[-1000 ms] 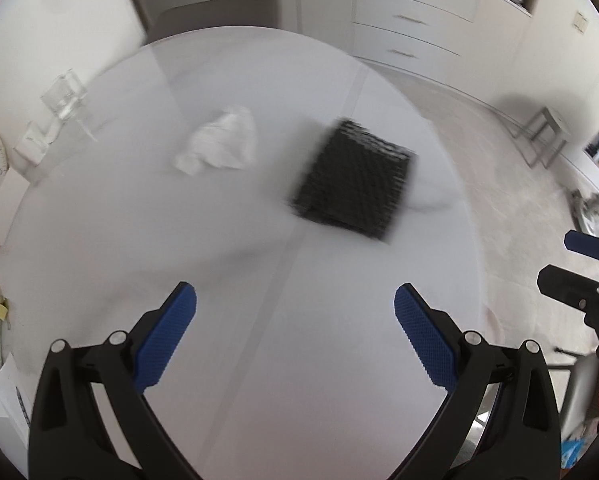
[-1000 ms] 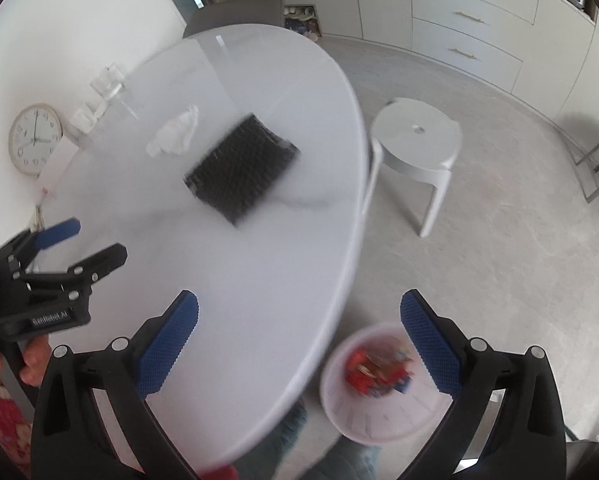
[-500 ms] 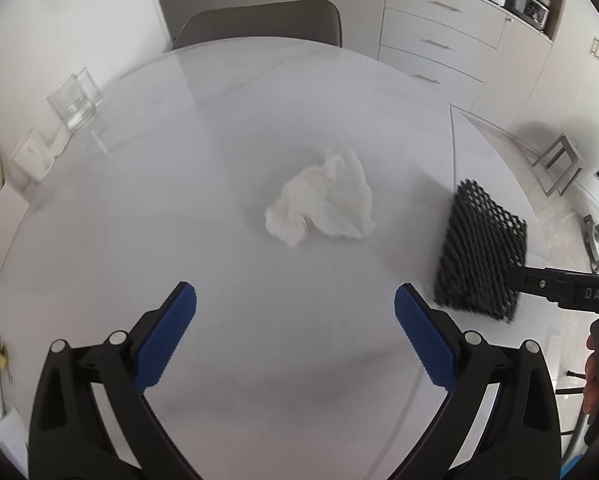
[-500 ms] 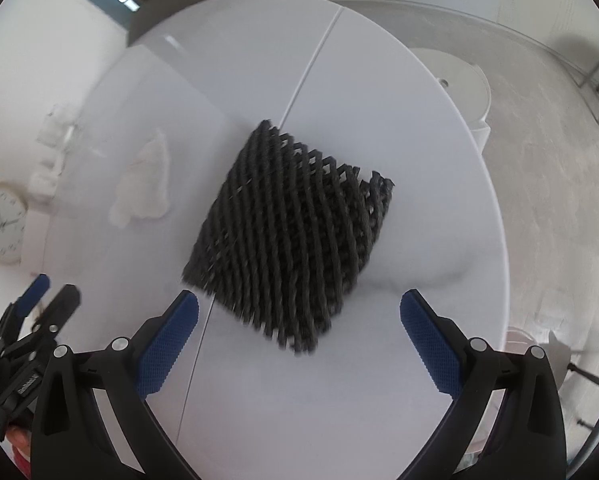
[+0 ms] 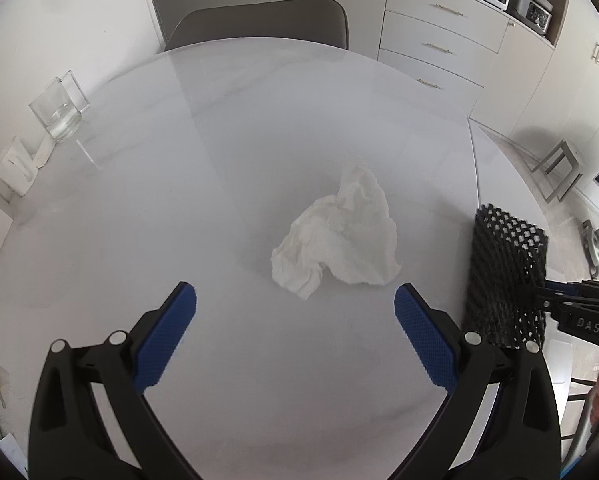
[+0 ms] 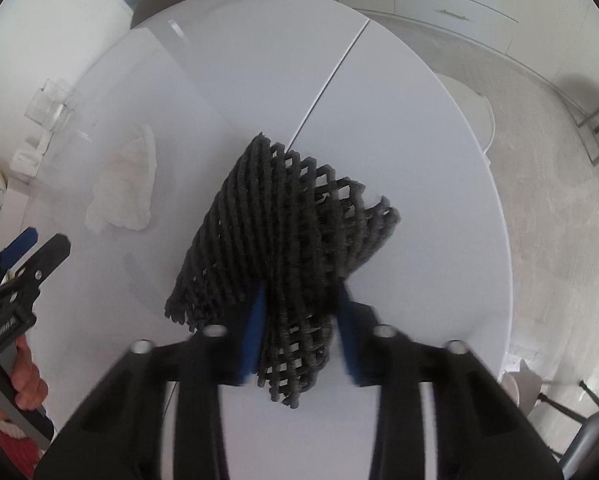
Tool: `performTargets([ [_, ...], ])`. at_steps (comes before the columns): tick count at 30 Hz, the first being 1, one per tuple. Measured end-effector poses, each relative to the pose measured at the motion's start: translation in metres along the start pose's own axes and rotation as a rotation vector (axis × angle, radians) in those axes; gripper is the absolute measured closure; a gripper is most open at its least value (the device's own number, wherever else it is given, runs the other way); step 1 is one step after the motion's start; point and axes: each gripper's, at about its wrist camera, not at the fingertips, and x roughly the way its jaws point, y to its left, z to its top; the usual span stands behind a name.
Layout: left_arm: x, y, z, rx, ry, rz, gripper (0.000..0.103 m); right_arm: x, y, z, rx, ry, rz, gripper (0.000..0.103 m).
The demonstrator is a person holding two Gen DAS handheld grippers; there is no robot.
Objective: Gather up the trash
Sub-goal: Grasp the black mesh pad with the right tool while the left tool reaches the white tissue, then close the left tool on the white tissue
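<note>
A crumpled white tissue (image 5: 339,236) lies on the round white table (image 5: 227,128), a little beyond the tips of my left gripper (image 5: 295,308), which stands wide open with nothing between its blue pads. A black foam mesh sleeve (image 6: 287,232) is bunched between the blue pads of my right gripper (image 6: 299,328), whose jaws are closing and pinch its near end. The left wrist view shows the same mesh sleeve (image 5: 507,280) at the table's right edge with the right gripper (image 5: 543,300) on it. The tissue (image 6: 125,188) shows left of the mesh in the right wrist view.
A glass jar (image 5: 57,110) and a small white holder (image 5: 17,164) stand at the table's far left. A grey chair (image 5: 259,24) is pushed in at the far side. A white stool (image 6: 471,112) is beside the table's right edge. Cabinets line the back wall.
My right gripper came down on the black mesh and its jaws closed onto it, crumpling it. My left gripper moved closer to the tissue and stayed open.
</note>
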Motion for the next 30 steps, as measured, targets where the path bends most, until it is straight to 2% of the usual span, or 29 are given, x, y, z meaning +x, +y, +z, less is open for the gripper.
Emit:
performTargets([
  [3, 0.003, -0.001, 0.005, -0.006, -0.004, -0.003, 0.008, -0.008, -0.005, 0.003, -0.018, -0.016, 0.014, 0.086],
  [9, 0.012, -0.008, 0.015, 0.029, -0.016, -0.005, 0.008, -0.039, -0.011, 0.000, -0.057, -0.061, 0.032, 0.086],
  [18, 0.047, -0.025, 0.028, 0.087, 0.024, -0.094, 0.009, -0.079, -0.020, -0.011, -0.121, -0.085, 0.034, 0.086],
  [24, 0.067, -0.030, 0.032, 0.084, 0.071, -0.104, 0.037, -0.085, -0.027, -0.018, -0.130, -0.075, 0.046, 0.086],
  [26, 0.071, -0.030, 0.032, 0.082, 0.078, -0.086, 0.056, -0.084, -0.029, -0.018, -0.125, -0.073, 0.049, 0.086],
  [30, 0.072, -0.026, 0.031, 0.065, 0.080, -0.087, 0.077, -0.081, -0.032, -0.020, -0.119, -0.069, 0.056, 0.086],
])
